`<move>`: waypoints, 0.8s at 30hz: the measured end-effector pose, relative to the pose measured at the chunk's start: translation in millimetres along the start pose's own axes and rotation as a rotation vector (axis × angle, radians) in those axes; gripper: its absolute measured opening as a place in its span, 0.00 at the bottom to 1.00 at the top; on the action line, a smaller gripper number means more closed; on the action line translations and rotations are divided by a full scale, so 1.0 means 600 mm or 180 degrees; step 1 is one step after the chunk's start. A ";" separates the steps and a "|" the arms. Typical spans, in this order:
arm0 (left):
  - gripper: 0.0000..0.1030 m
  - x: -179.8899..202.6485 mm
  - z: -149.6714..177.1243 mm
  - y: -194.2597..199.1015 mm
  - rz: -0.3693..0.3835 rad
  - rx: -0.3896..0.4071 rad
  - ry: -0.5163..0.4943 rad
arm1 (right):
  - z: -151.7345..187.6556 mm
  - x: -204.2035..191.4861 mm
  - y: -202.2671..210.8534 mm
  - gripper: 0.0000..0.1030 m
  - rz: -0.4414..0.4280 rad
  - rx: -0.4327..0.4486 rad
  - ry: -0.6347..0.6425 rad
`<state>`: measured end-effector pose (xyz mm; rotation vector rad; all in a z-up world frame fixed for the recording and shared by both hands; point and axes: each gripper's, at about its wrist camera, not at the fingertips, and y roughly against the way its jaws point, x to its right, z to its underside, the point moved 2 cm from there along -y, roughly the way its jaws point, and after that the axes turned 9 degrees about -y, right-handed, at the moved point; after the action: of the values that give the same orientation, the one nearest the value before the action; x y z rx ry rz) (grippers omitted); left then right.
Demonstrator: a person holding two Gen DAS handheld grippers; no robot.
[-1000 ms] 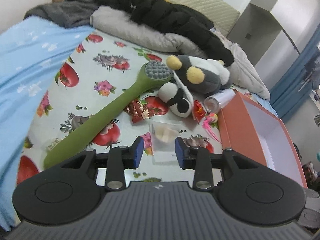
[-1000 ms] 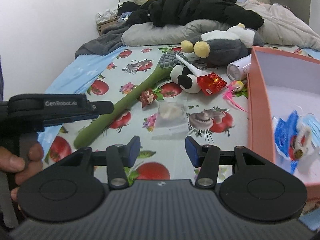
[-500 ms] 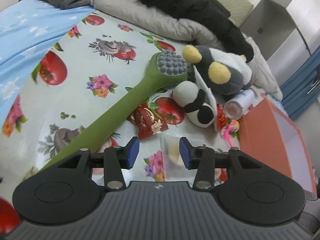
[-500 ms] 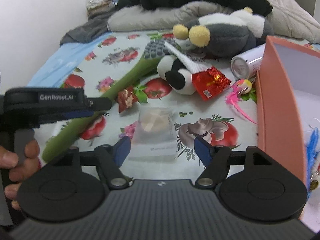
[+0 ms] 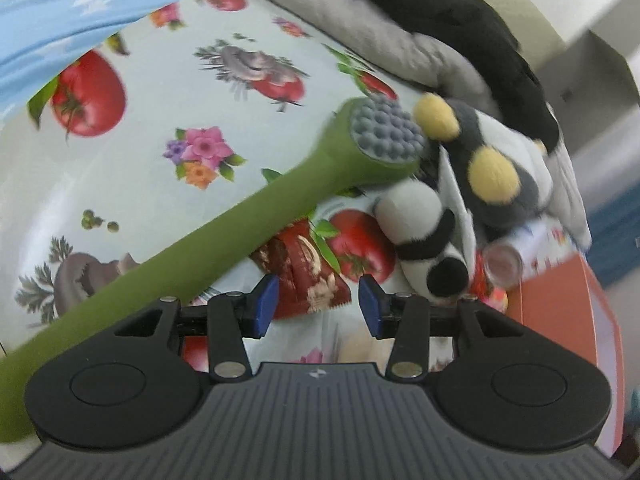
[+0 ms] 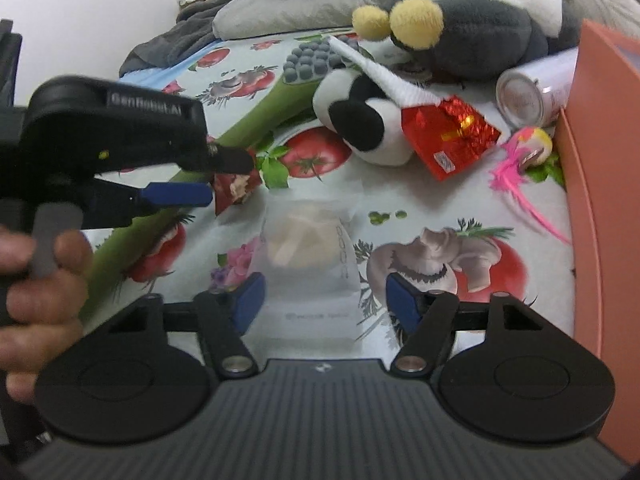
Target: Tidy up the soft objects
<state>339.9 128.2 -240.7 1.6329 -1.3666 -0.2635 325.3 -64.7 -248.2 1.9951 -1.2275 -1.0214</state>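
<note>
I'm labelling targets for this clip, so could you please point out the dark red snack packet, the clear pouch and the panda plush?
dark red snack packet [image 5: 308, 276], left wrist view, middle of its face.
clear pouch [image 6: 308, 240], right wrist view, over its beige contents.
panda plush [image 6: 360, 120], right wrist view, black patch.

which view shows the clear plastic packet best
The right wrist view: the clear plastic packet lies whole on the sheet ahead of the open right gripper. In the left wrist view the left gripper hides nearly all of it.

We note even, bright indoor light, soft shadows, motion blur far right, and strong fisheye edge bending.
</note>
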 end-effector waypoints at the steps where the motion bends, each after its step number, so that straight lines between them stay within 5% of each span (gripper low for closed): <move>1: 0.49 -0.002 -0.002 -0.002 -0.0021 0.0012 0.0070 | 0.002 0.002 -0.001 0.61 -0.0016 -0.0003 0.0001; 10: 0.48 -0.003 0.003 -0.024 -0.0100 -0.0020 0.0231 | 0.004 0.003 0.005 0.21 -0.0058 0.0020 0.0005; 16: 0.32 -0.004 0.010 -0.012 -0.0080 0.0005 0.0166 | 0.006 0.000 0.013 0.11 -0.0053 0.0021 0.0034; 21: 0.08 -0.005 0.022 0.010 0.0008 0.0030 0.0107 | 0.017 -0.008 0.031 0.08 -0.0045 0.0056 0.0102; 24: 0.06 -0.006 0.033 0.025 0.0064 0.0031 0.0074 | 0.026 -0.012 0.045 0.06 -0.0034 0.0075 0.0101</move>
<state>315.6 122.2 -240.9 1.6246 -1.3682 -0.2257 297.5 -70.7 -233.5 2.0303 -1.2185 -0.9809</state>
